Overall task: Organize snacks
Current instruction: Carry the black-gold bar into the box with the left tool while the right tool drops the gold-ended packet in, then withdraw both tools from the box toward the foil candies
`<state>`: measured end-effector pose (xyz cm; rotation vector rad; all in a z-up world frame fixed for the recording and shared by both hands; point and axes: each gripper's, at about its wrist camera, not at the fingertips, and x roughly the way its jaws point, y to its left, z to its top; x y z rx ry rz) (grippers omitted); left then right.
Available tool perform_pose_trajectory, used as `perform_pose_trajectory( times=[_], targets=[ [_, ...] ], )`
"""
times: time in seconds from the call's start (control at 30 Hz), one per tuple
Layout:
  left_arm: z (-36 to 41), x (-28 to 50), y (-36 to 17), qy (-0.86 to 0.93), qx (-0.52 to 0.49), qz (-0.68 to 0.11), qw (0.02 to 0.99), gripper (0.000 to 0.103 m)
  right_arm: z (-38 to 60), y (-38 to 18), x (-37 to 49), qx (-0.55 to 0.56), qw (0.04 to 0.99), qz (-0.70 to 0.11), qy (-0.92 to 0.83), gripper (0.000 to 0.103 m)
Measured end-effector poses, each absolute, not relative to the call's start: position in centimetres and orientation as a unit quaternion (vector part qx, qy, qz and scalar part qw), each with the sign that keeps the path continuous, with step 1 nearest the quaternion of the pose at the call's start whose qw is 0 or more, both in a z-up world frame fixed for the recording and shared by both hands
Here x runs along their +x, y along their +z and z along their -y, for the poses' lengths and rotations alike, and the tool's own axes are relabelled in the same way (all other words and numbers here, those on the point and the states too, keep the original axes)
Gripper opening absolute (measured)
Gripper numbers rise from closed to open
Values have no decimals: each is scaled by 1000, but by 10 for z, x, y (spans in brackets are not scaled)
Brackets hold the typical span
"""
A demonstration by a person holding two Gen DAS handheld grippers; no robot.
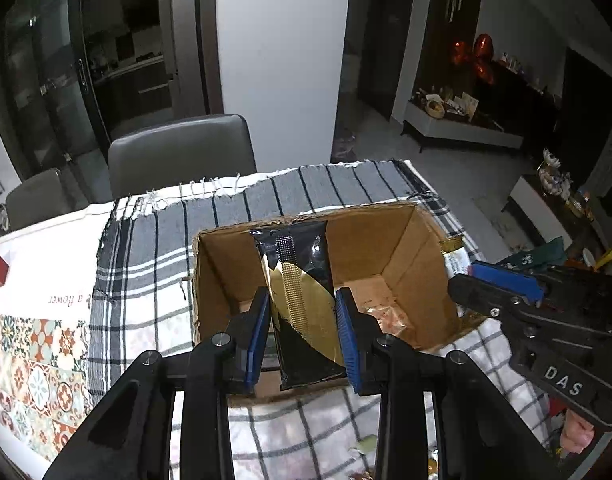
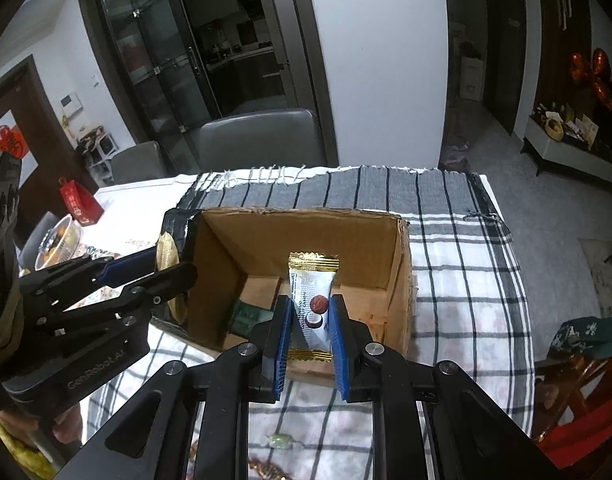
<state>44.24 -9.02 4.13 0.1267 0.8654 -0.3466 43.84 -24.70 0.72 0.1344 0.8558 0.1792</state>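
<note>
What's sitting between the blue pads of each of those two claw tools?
The left gripper clamps a black and gold snack pouch, seen in the left wrist view. The right gripper clamps a white, gold-ended snack bar, both above the cardboard box.

The right claw, seen from the left wrist view, bears the raised letters "DAS" on its black body; the left claw, seen from the right wrist view, reads "GenRobot.AI"; the white cloth on the desk shows "a flower".
</note>
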Motion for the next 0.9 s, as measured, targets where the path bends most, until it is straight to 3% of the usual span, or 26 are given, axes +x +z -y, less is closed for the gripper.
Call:
perform_pose_trajectory(
  times=[0.07,0.1,0.13,0.2,0.9],
  targets=[
    [92,445,36,-161,70,-416,892,35,248,3,441,59,908,-409,76,24],
    [92,446,33,-160,72,-418,891,40,248,1,443,57,907,-411,73,35],
    [91,447,31,-158,72,-419,891,43,249,-2,444,57,907,-412,70,39],
    [89,445,29,-154,74,-417,893,52,249,-5,443,53,908,-411,66,40],
    [81,361,54,-177,66,-408,894,52,245,5,364,36,900,-424,95,40]
  ],
)
